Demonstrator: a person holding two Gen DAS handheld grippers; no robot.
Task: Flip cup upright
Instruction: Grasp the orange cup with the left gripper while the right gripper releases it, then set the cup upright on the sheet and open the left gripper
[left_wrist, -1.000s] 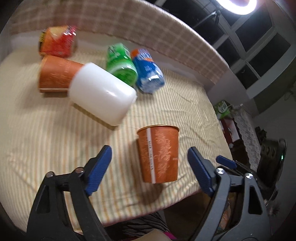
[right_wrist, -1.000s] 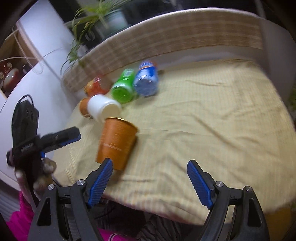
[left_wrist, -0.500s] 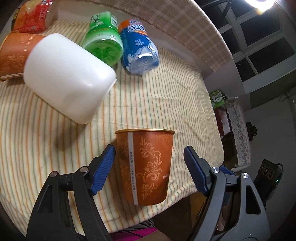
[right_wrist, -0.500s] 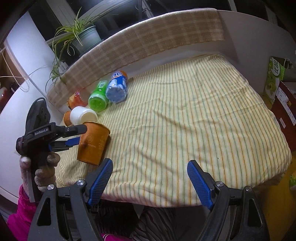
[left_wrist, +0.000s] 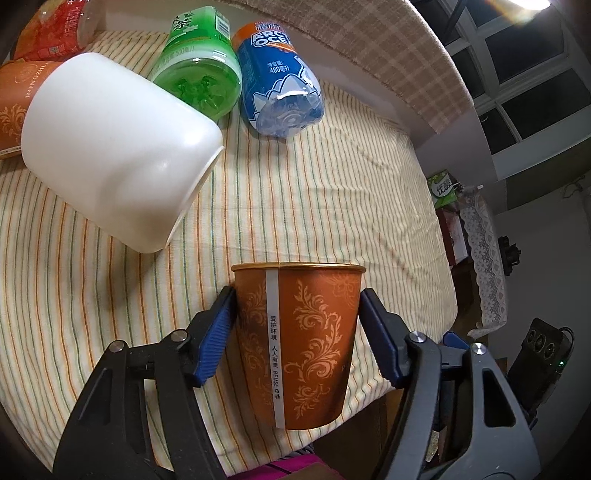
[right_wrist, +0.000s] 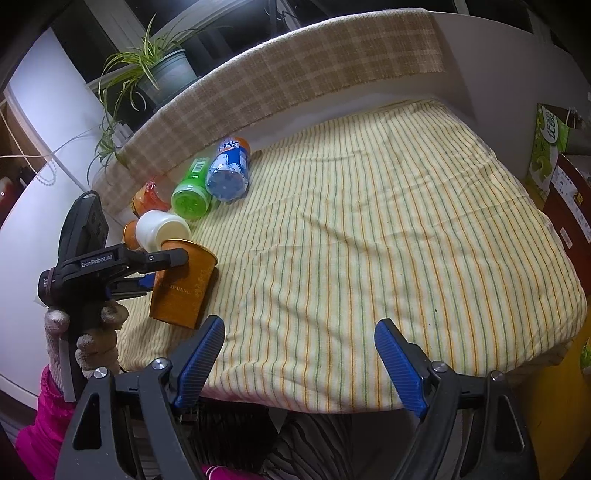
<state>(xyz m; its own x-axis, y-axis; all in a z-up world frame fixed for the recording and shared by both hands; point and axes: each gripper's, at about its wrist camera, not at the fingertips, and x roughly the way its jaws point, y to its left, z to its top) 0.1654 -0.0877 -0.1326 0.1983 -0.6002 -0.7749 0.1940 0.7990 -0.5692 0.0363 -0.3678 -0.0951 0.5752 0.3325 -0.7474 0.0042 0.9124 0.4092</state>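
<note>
An orange paper cup with a leaf pattern (left_wrist: 299, 343) stands rim up near the front edge of the striped table. My left gripper (left_wrist: 297, 314) is shut on it, its blue pads touching both sides just below the rim. The cup also shows in the right wrist view (right_wrist: 181, 288), slightly tilted, with the left gripper (right_wrist: 162, 266) around it. My right gripper (right_wrist: 299, 358) is open and empty, low over the table's front edge, to the right of the cup.
A white jar (left_wrist: 114, 147) lies on its side behind the cup. A green bottle (left_wrist: 199, 66), a blue bottle (left_wrist: 277, 81), a red bottle (left_wrist: 51, 33) and a second orange cup (left_wrist: 18, 103) lie at the back left. A potted plant (right_wrist: 159, 74) stands behind the table.
My left gripper moved forward around the orange cup and closed on it. The right gripper pulled back and steadied, staying open.
</note>
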